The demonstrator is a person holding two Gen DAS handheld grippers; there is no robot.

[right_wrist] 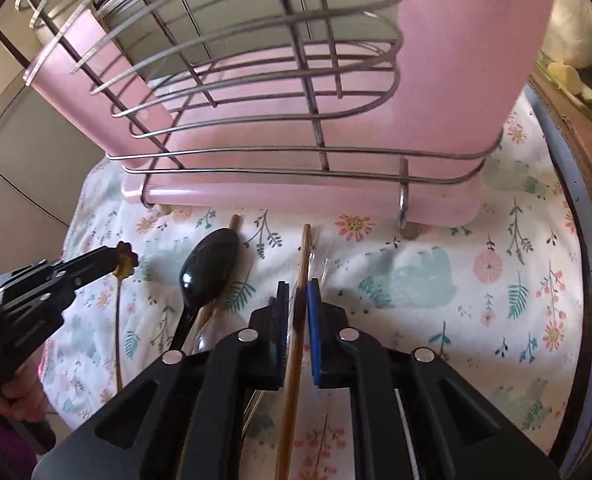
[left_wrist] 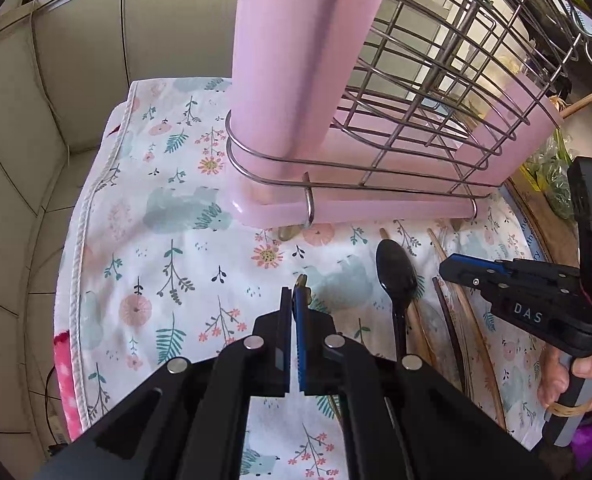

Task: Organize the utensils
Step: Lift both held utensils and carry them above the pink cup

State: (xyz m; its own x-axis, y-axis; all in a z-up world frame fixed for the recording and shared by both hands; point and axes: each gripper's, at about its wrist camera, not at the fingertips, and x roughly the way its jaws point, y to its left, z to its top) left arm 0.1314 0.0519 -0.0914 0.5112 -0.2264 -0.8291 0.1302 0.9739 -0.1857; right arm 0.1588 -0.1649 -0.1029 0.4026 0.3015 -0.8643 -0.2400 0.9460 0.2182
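A pink utensil holder (left_wrist: 296, 60) with a steel wire rack (left_wrist: 435, 100) stands on a floral cloth (left_wrist: 156, 220); it also shows in the right wrist view (right_wrist: 455, 60). My left gripper (left_wrist: 293, 300) is shut on a thin gold utensil with a flower-shaped end (right_wrist: 124, 262), held just above the cloth. My right gripper (right_wrist: 297, 296) is closed around a wooden chopstick (right_wrist: 301, 272); it appears at right in the left wrist view (left_wrist: 451, 266). A black spoon (right_wrist: 210, 268) lies on the cloth between the grippers, also in the left wrist view (left_wrist: 395, 272).
More wooden chopsticks (left_wrist: 459, 300) lie on the cloth beside the spoon. A round tray edge (right_wrist: 575, 208) and a bag of greens (left_wrist: 551, 172) border the cloth at right. A tiled wall (left_wrist: 36, 120) is at left.
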